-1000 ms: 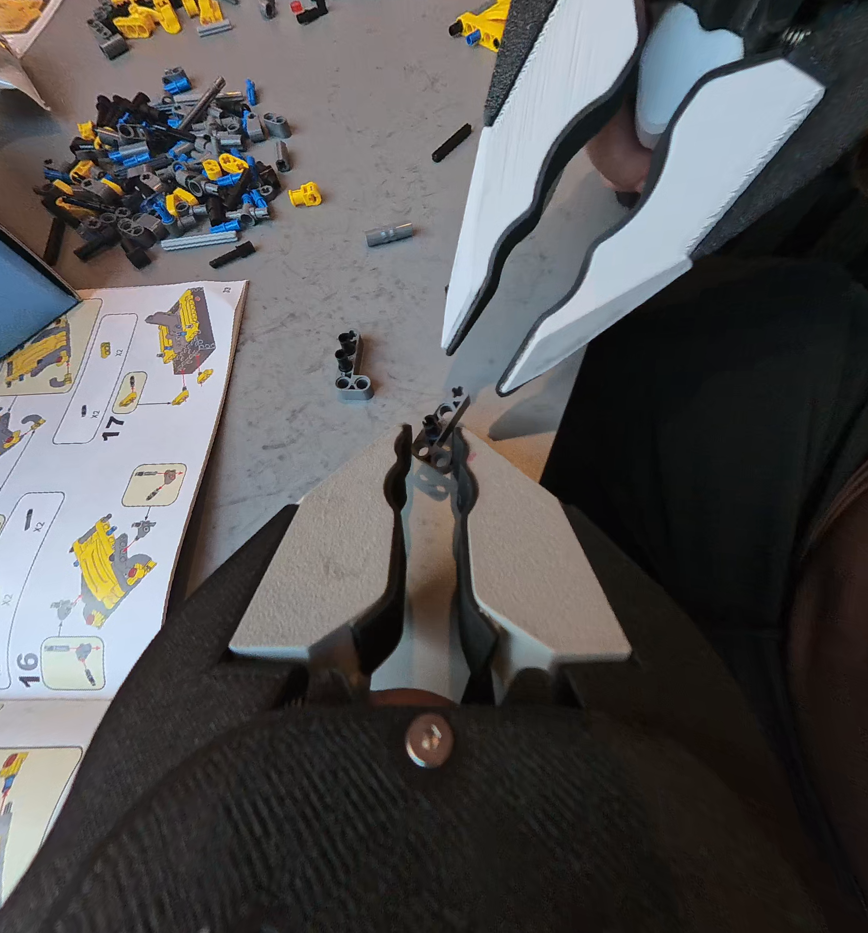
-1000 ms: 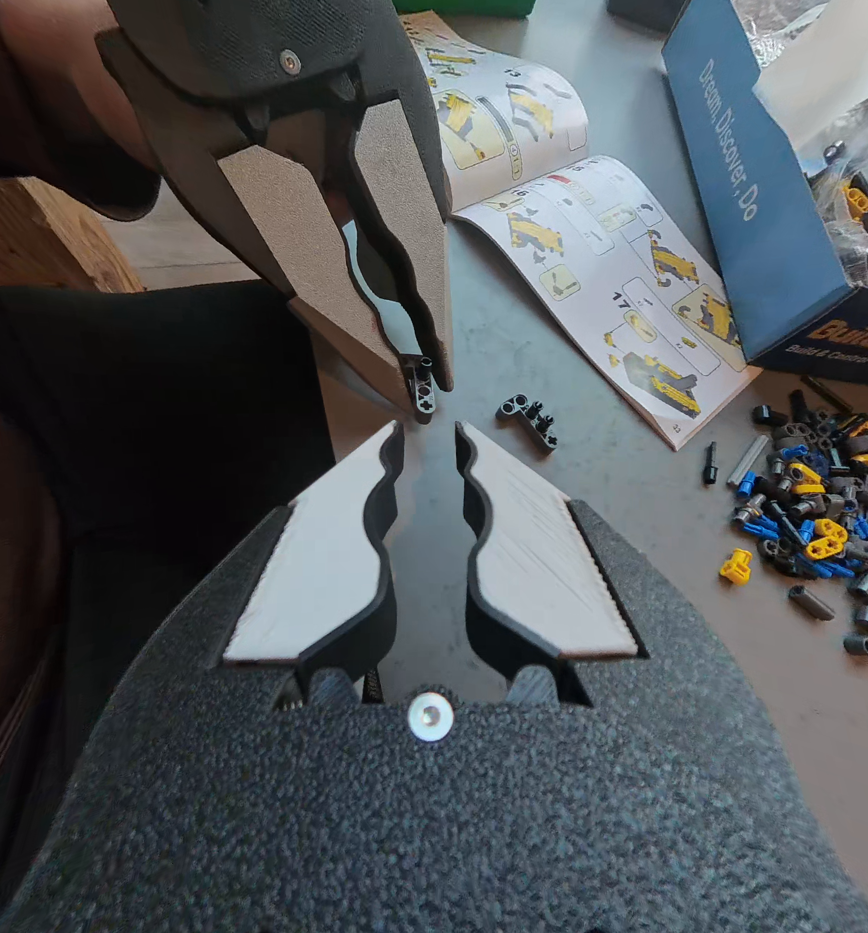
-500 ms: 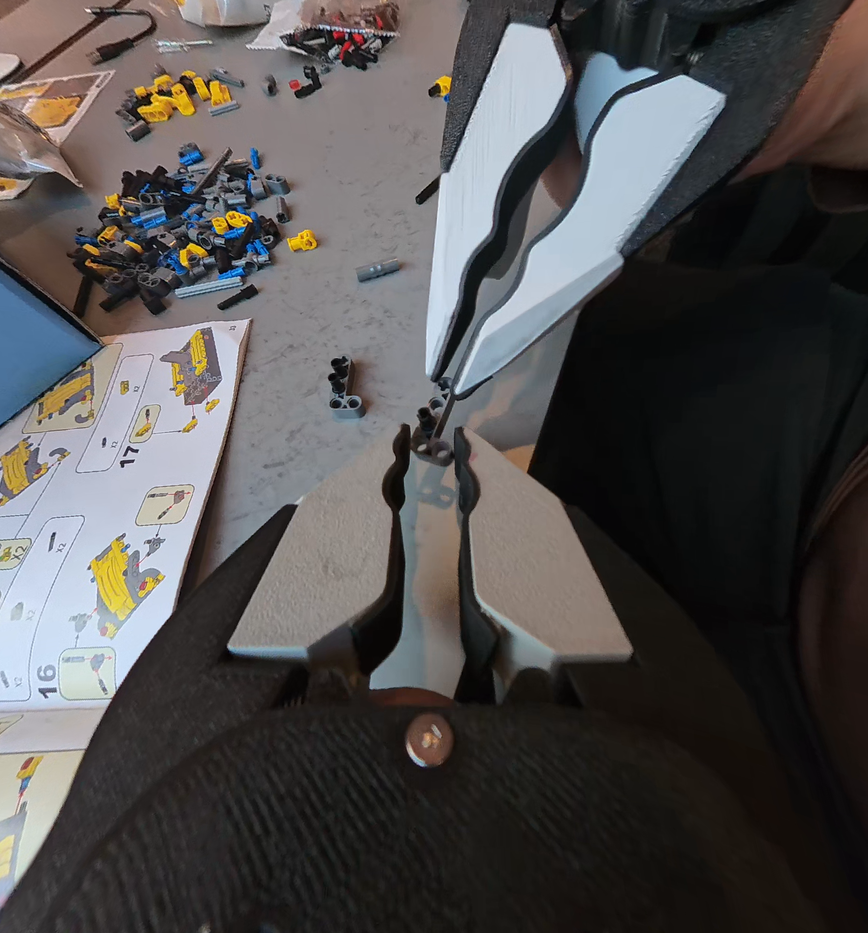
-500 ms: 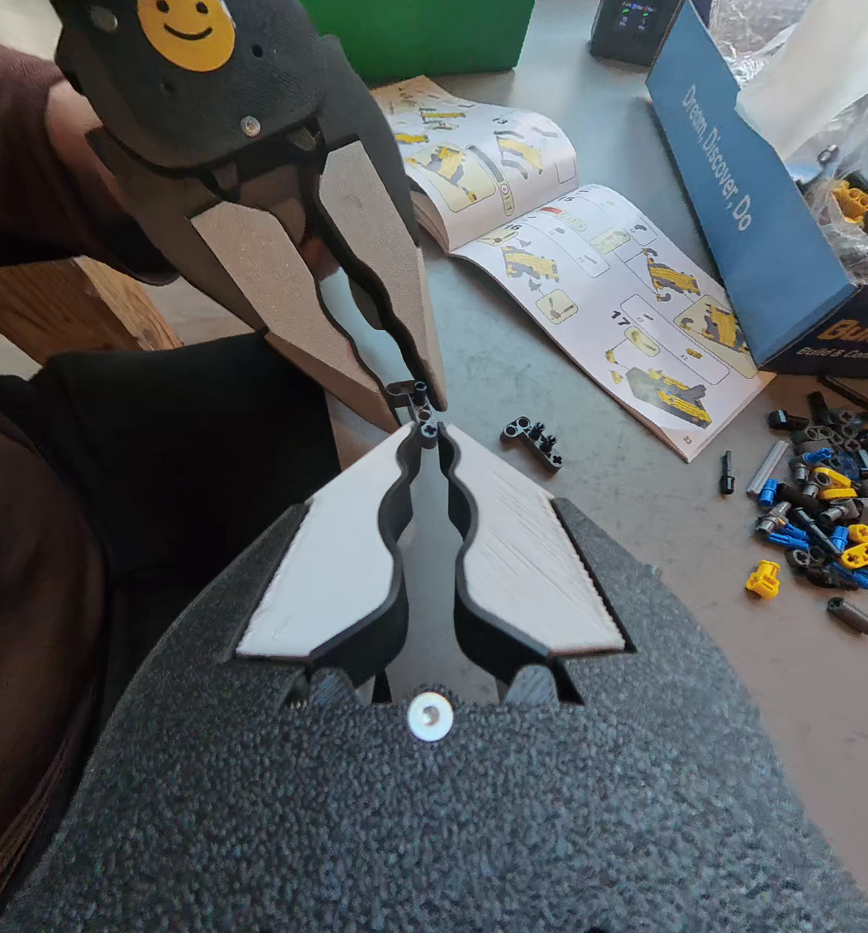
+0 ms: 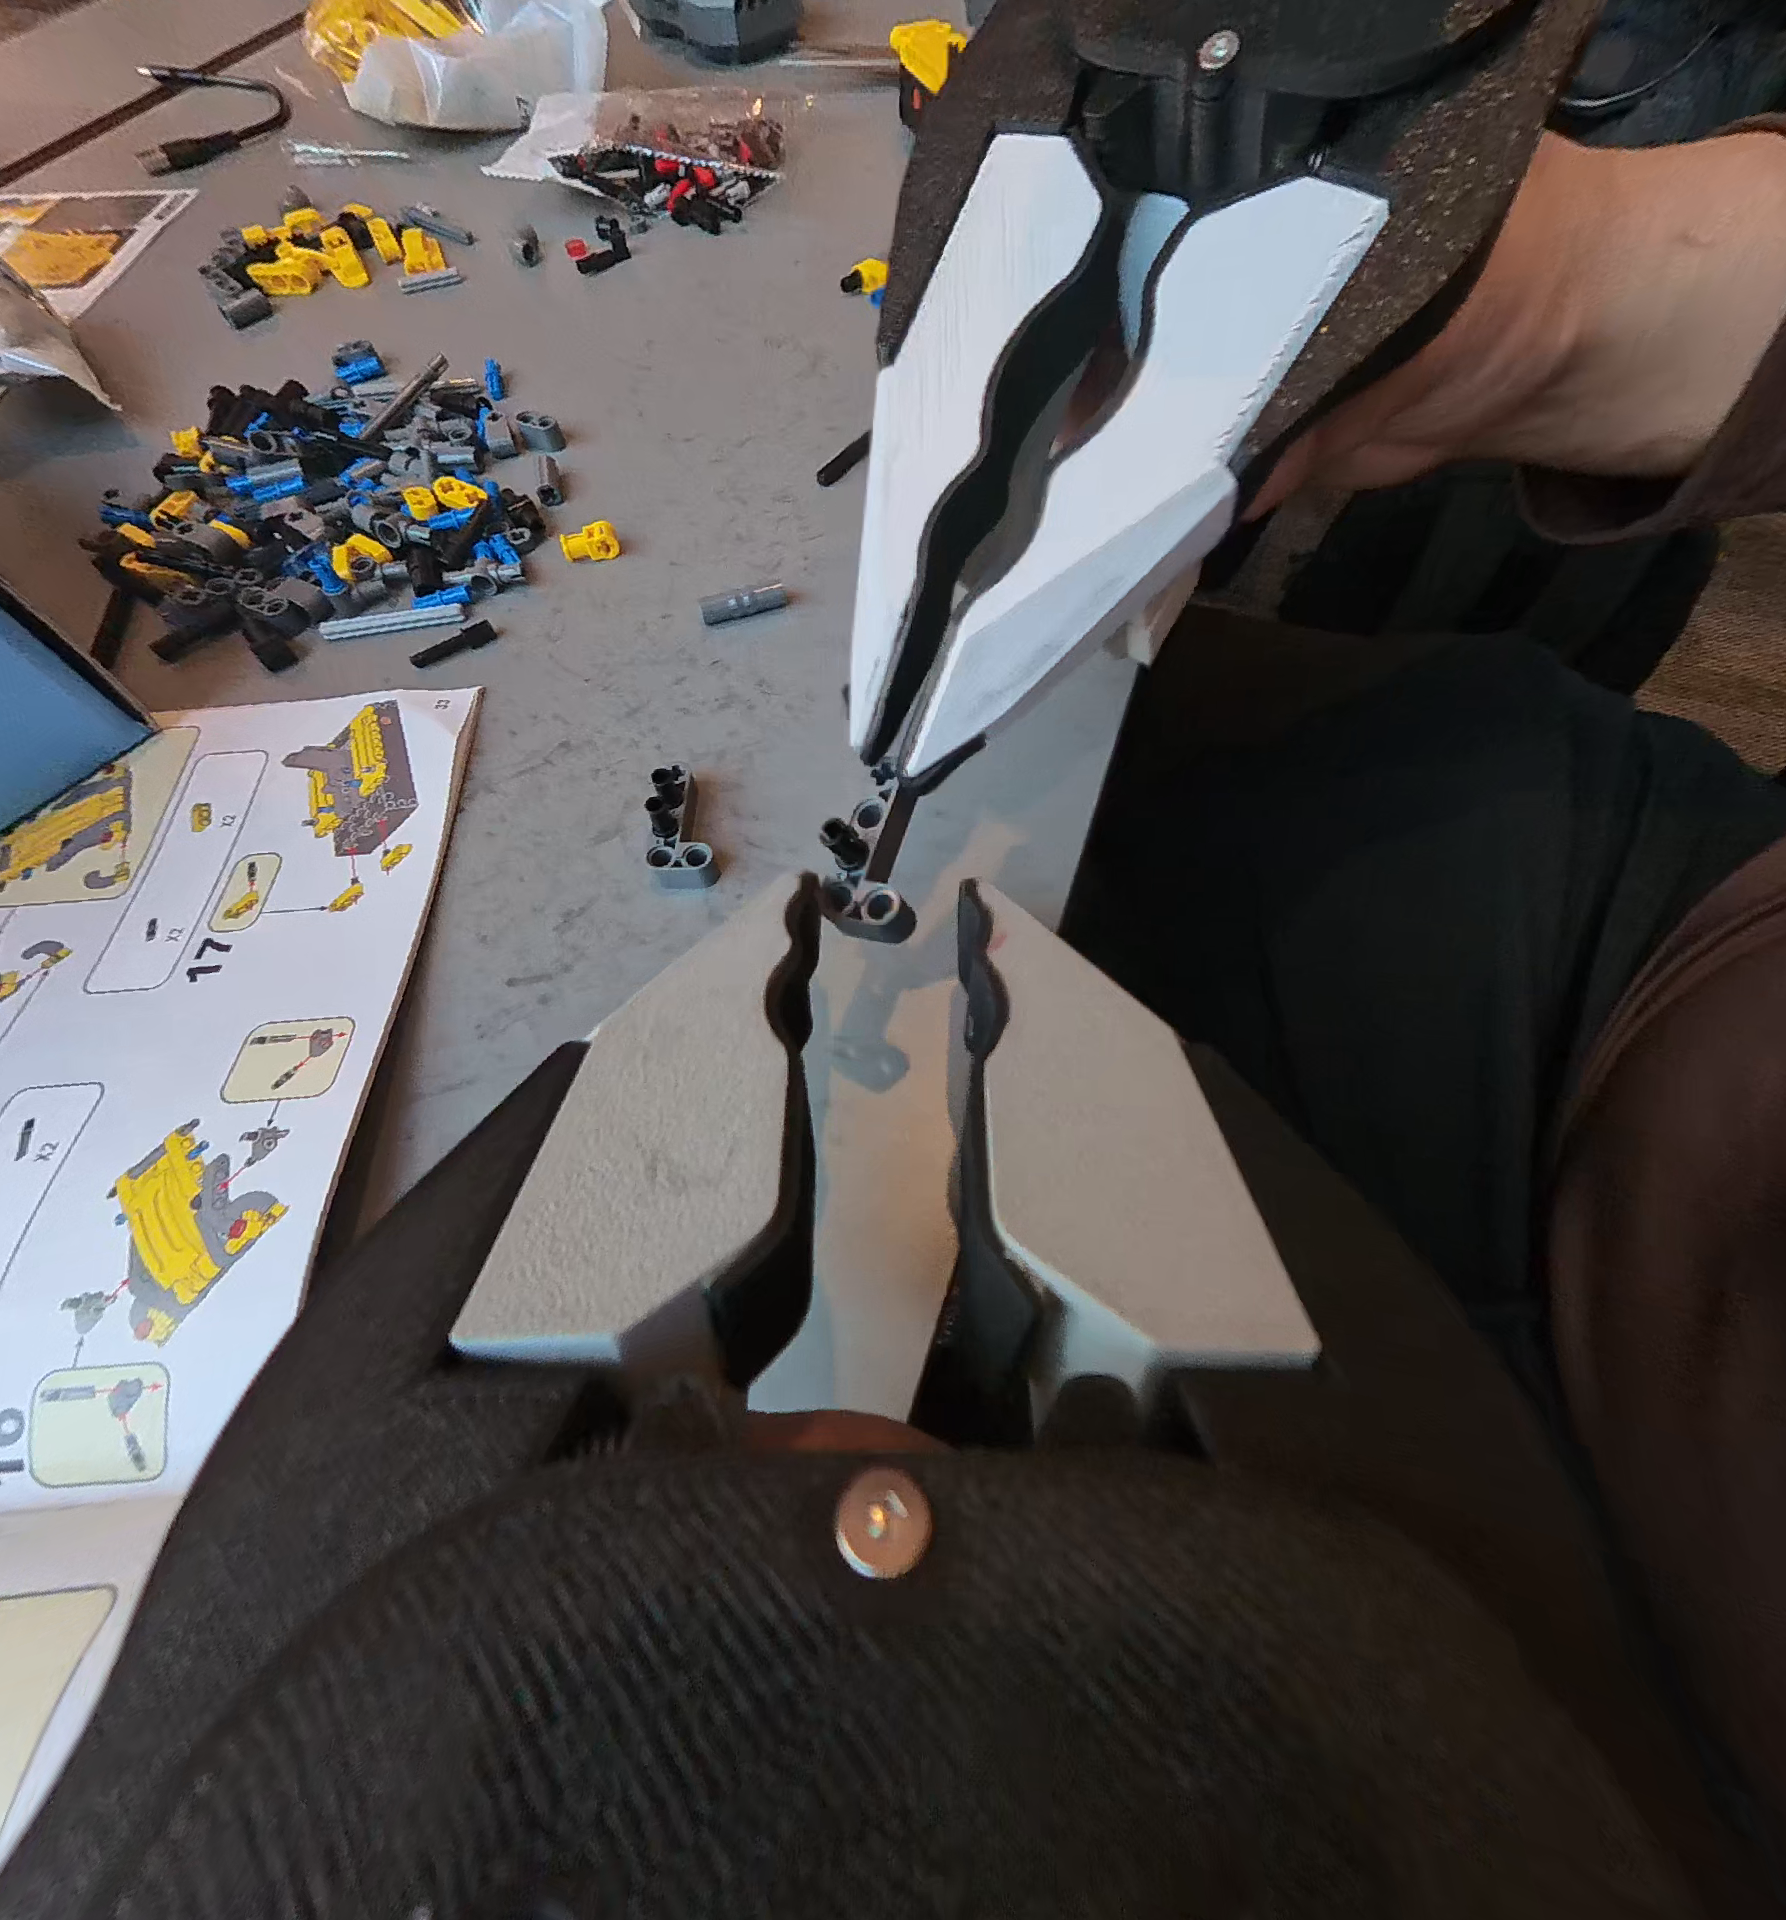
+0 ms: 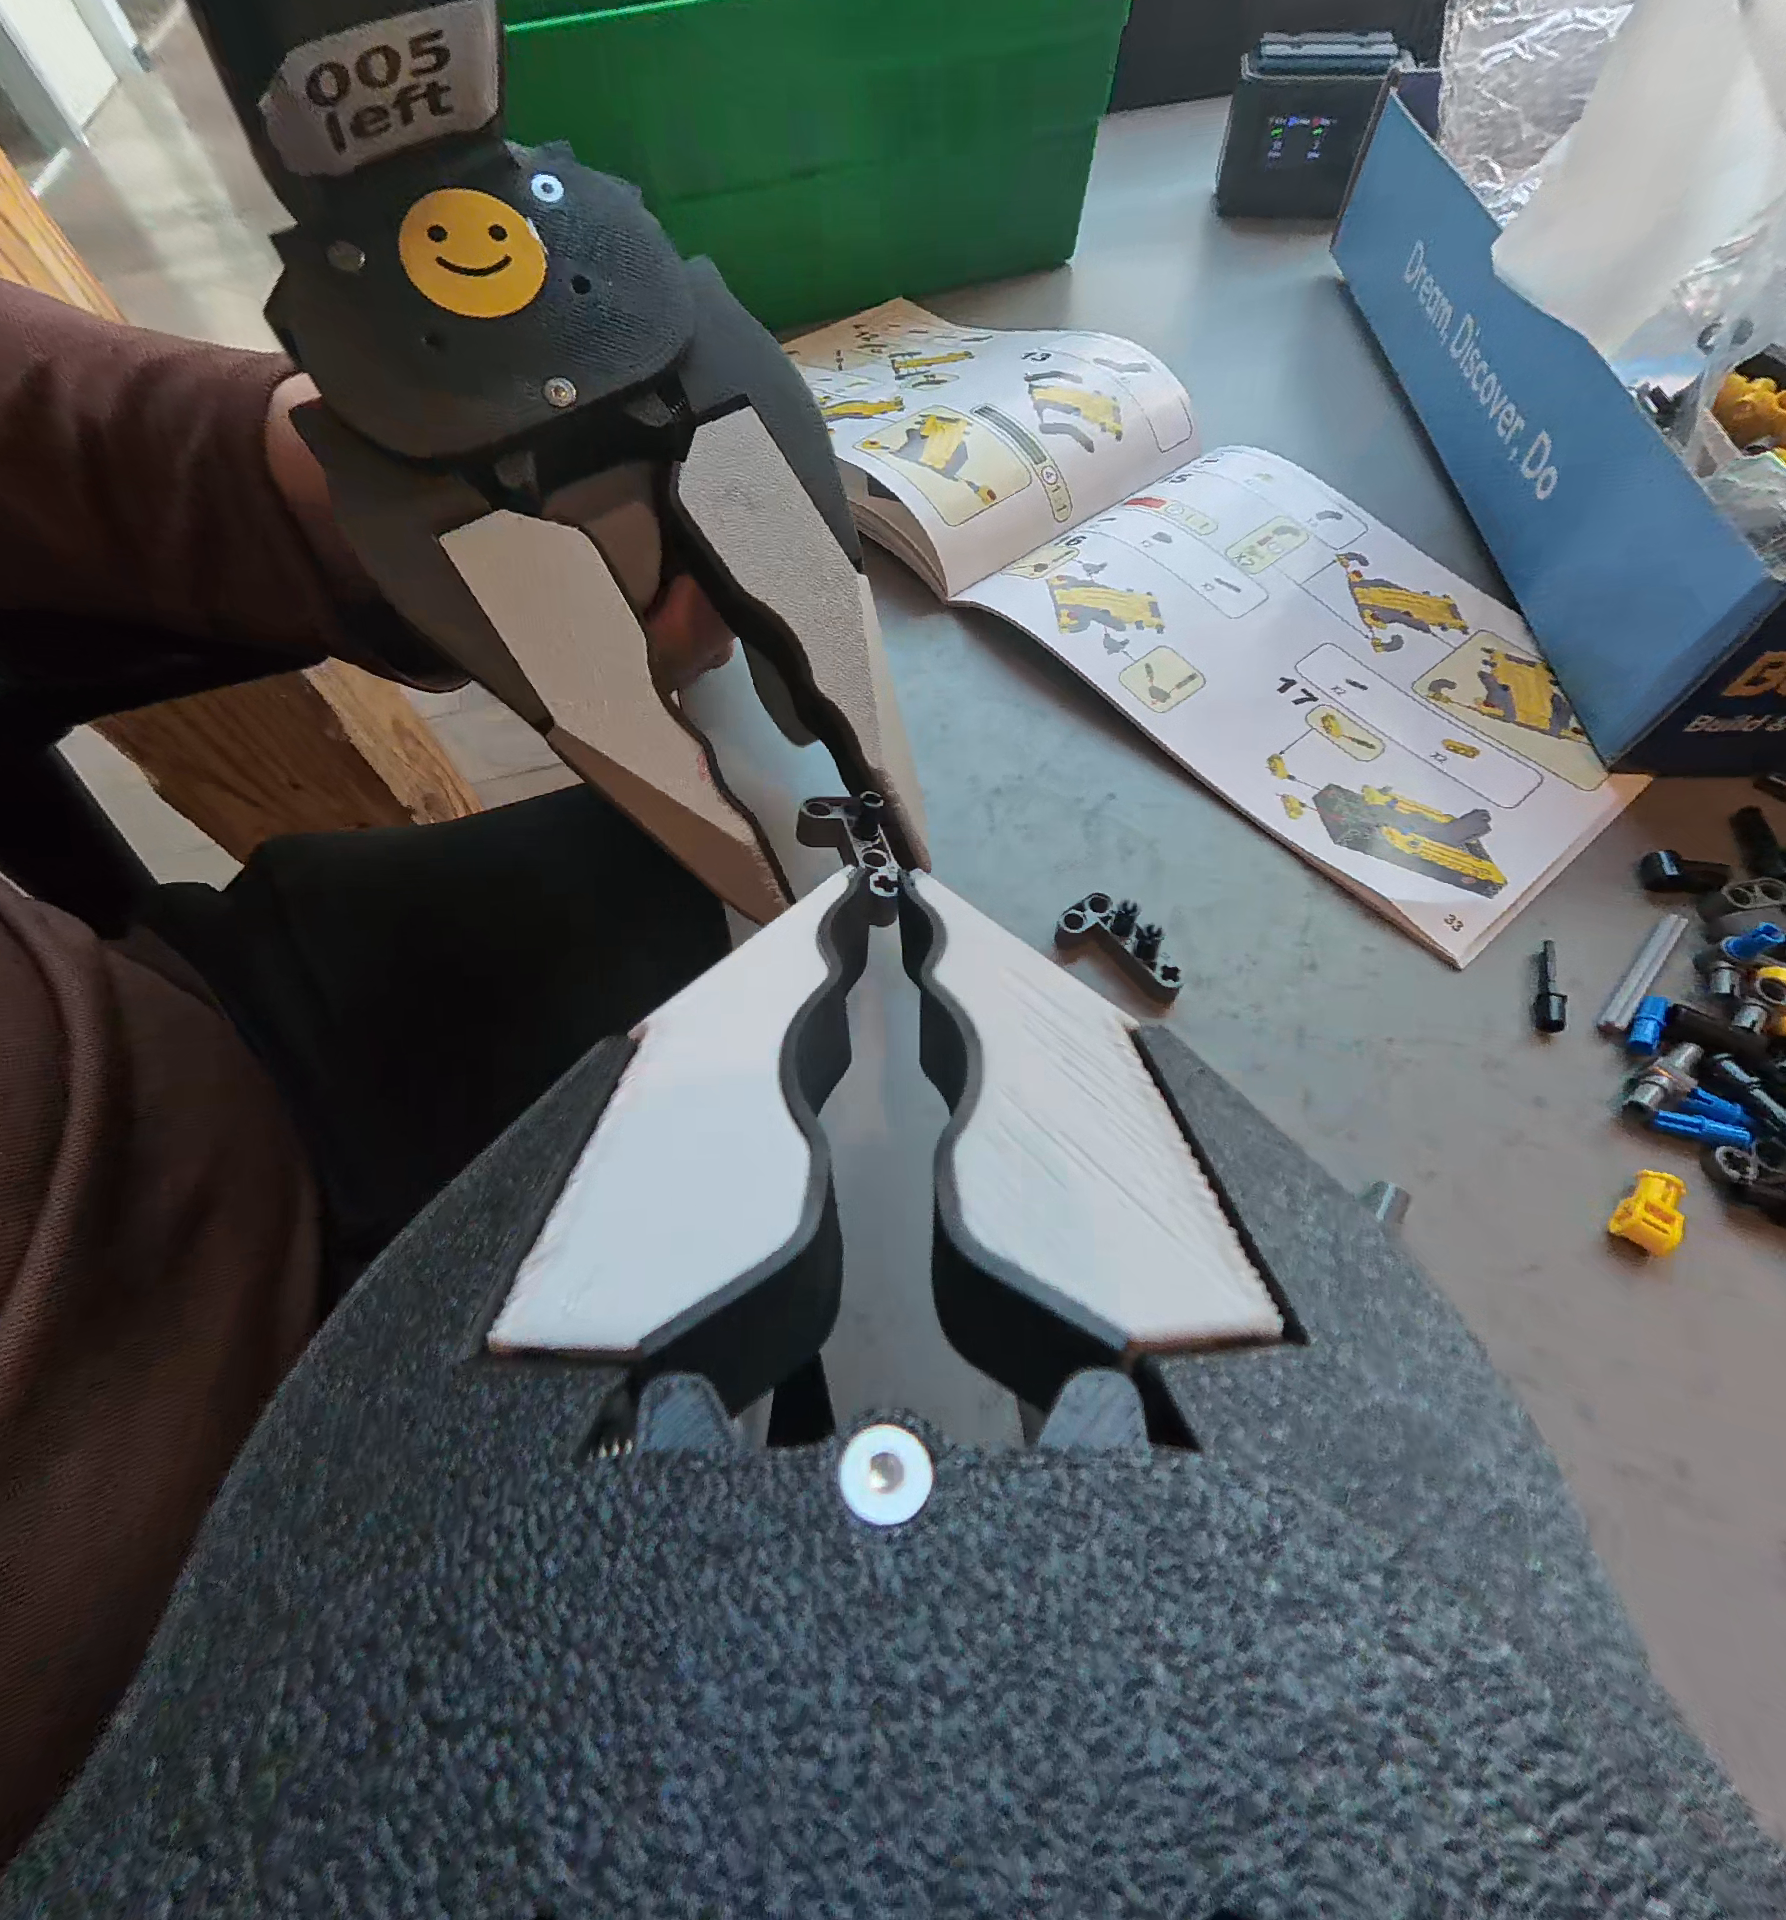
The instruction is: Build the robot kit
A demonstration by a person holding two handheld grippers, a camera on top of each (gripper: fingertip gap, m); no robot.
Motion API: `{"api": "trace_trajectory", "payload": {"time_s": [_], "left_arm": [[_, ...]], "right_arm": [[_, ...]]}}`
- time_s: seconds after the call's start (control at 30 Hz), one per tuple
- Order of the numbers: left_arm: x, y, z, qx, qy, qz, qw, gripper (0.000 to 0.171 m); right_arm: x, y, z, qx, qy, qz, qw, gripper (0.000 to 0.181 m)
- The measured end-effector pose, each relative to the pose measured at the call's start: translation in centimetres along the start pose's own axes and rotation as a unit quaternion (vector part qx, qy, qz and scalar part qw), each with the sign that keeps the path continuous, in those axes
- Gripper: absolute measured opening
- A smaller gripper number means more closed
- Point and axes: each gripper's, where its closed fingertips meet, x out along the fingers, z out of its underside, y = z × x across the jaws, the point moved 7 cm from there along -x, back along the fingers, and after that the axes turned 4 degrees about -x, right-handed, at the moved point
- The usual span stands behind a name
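Right gripper [image 6: 884,881] fingertips pinch the small dark grey L-shaped plastic beam with black pins [image 5: 865,868] above the grey table [image 5: 660,416] edge — left gripper [image 5: 884,904] fingers spread, tips flanking its lower end, beside the open instruction booklet [image 5: 193,987].

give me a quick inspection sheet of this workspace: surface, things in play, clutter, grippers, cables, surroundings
surface: grey table, scuffed.
job's things: small grey L-shaped piece held off the table between the two grippers; a second L-shaped piece lies on the table nearby.
clutter: pile of loose parts, open instruction booklet, blue box, bag of parts.
grippers: right gripper shut on the piece's end; left gripper open, a finger on either side of the piece.
cables: black cable at the far edge.
surroundings: green bin, small dark device with a lit screen.
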Motion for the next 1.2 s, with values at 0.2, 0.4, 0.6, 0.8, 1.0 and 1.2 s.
{"api": "trace_trajectory", "payload": {"time_s": [0.2, 0.4, 0.6, 0.8, 1.0, 1.2], "left_arm": [[-0.5, -0.3, -0.4, -0.047, 0.03, 0.03, 0.998, 0.014], [0.3, 0.0, -0.2, -0.015, 0.017, -0.041, 0.999, 0.014], [0.4, 0.4, 0.2, 0.035, 0.002, -0.074, 0.997, 0.014], [0.5, 0.0, 0.6, 0.07, -0.024, -0.101, 0.992, 0.013], [0.7, 0.4, 0.8, 0.094, -0.034, -0.095, 0.99, 0.013], [0.9, 0.9, 0.6, 0.111, -0.025, -0.092, 0.989, 0.013]], "right_arm": [[0.0, -0.2, 0.0, -0.007, 0.001, -0.002, 1.0, 0.004], [-0.2, 0.2, 0.2, -0.003, -0.005, 0.006, 1.0, 0.004], [0.1, 0.1, 0.5, -0.018, -0.027, 0.008, 0.999, 0.003], [-0.2, 0.6, 0.3, 0.008, -0.01, -0.001, 1.0, 0.012], [-0.1, 0.3, 0.2, 0.001, -0.006, -0.007, 1.0, 0.017], [0.8, -0.5, 0.1, -0.014, -0.021, -0.01, 1.0, 0.017]]}}
